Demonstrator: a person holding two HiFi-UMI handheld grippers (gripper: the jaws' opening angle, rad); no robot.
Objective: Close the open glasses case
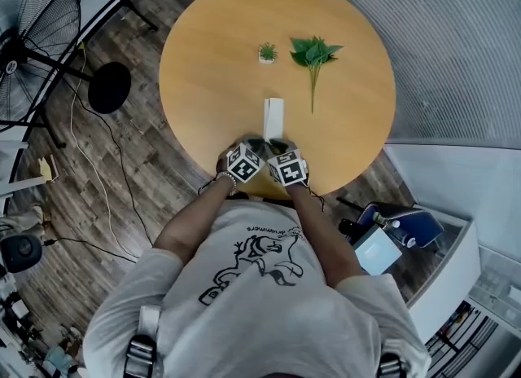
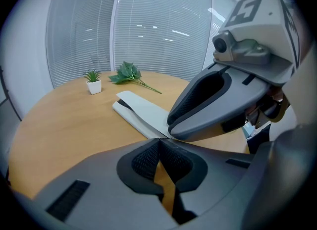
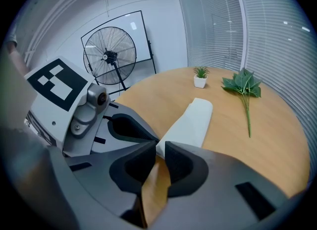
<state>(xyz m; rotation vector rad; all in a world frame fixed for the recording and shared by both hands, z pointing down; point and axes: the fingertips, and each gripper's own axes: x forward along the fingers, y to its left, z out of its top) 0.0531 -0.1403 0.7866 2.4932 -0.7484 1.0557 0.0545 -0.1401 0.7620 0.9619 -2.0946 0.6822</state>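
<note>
Lying open on the table [image 1: 212, 83], the glasses case [image 1: 273, 116] had its near end pinched by the right gripper [image 3: 157, 147]. Just left of it, the left gripper [image 2: 159, 140] held nothing, its jaws together.

On the round table [image 1: 203, 83] we find the glasses case [image 1: 273, 116] lying near the front edge. Behind it stands the small potted plant [image 1: 267, 53], with the leafy sprig [image 1: 314, 54] just to its right. The case's near end sits between the jaws of the right gripper [image 3: 157, 149]. The left gripper [image 2: 159, 142] is beside it, and a standing fan [image 1: 32, 26] is on the floor far left.
</note>
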